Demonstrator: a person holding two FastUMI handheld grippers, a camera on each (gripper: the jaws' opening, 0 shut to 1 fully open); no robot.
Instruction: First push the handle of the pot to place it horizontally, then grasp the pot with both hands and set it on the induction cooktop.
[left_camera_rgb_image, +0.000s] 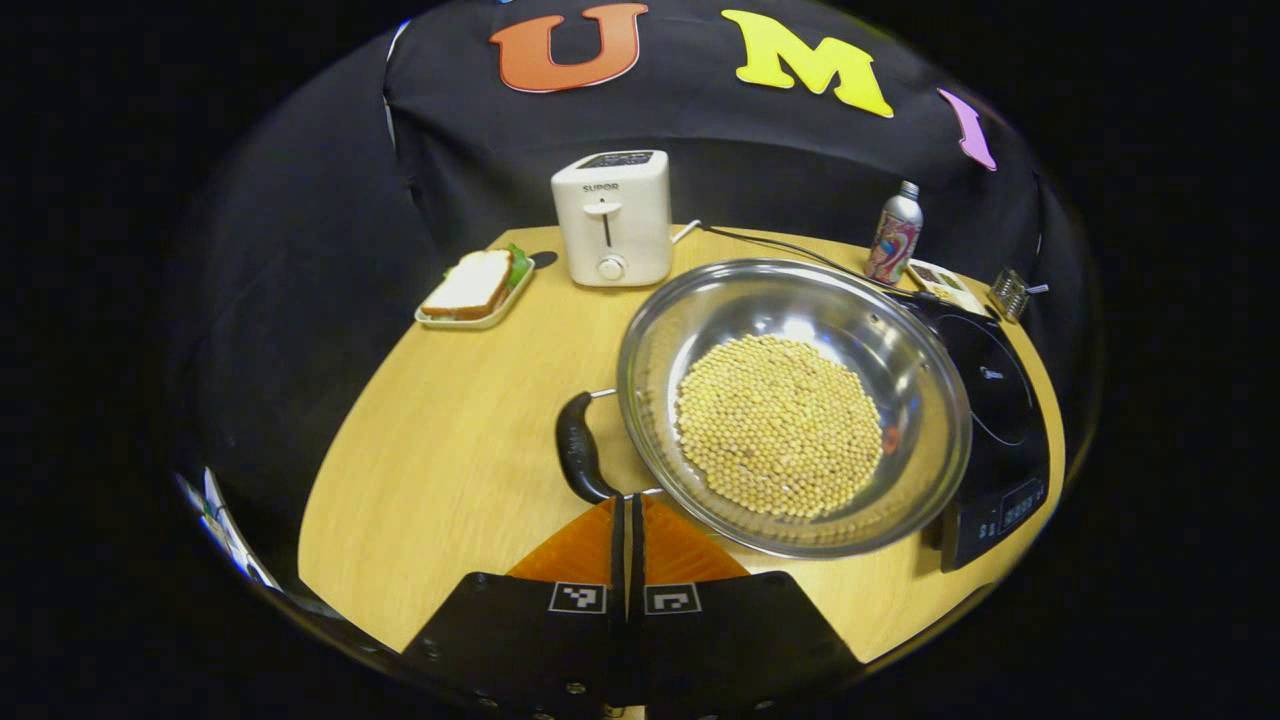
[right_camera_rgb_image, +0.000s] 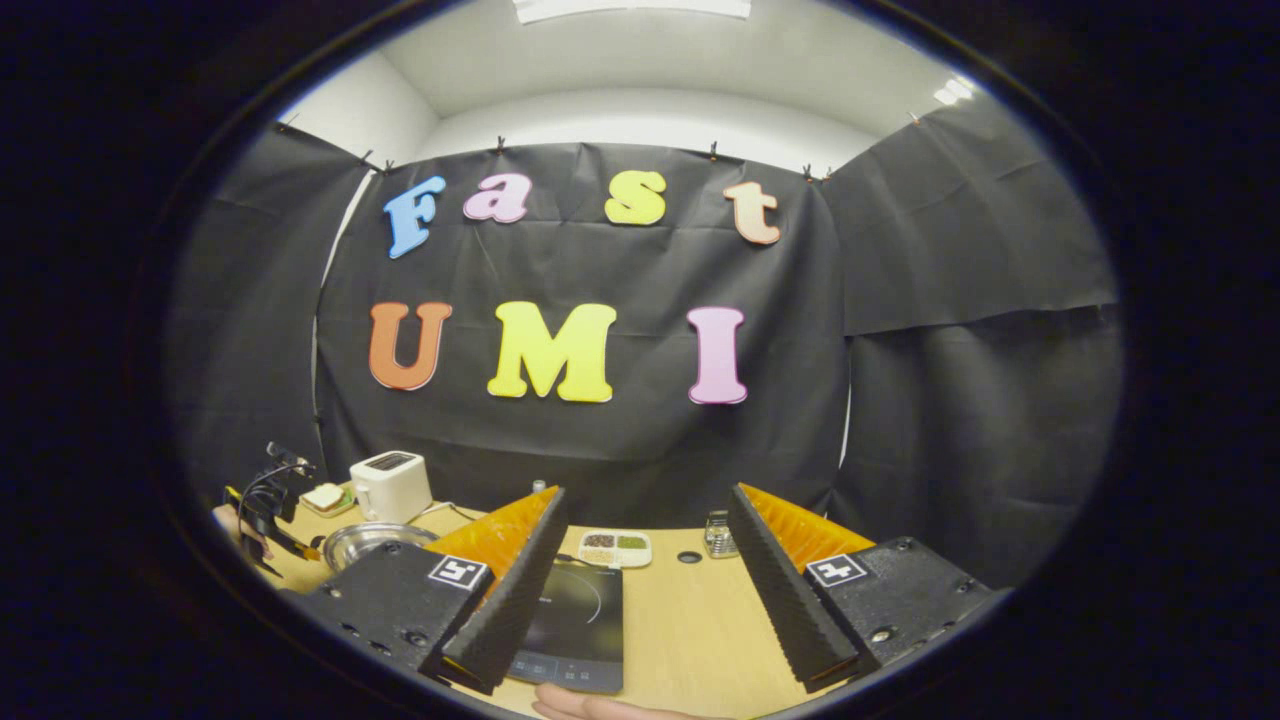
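Left tongs (left_camera_rgb_image: 628, 510) clenched, fingers together, tips at the near end of the pot's handle (left_camera_rgb_image: 577, 447). Pot (left_camera_rgb_image: 795, 400) of beans mid-surface (left_camera_rgb_image: 440, 470), just beside the cooktop (left_camera_rgb_image: 990, 420) at the right edge. Right tongs (right_camera_rgb_image: 645, 530) released, level above the cooktop. Farther back, toaster (left_camera_rgb_image: 612, 215), sandwich (left_camera_rgb_image: 470, 285), can (left_camera_rgb_image: 895, 235).

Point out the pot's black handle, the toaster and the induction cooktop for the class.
pot's black handle (left_camera_rgb_image: 577, 450): left gripper view, middle of the curved grip.
toaster (left_camera_rgb_image: 611, 217): left gripper view, front face by the lever.
induction cooktop (right_camera_rgb_image: 576, 615): right gripper view, glass top.
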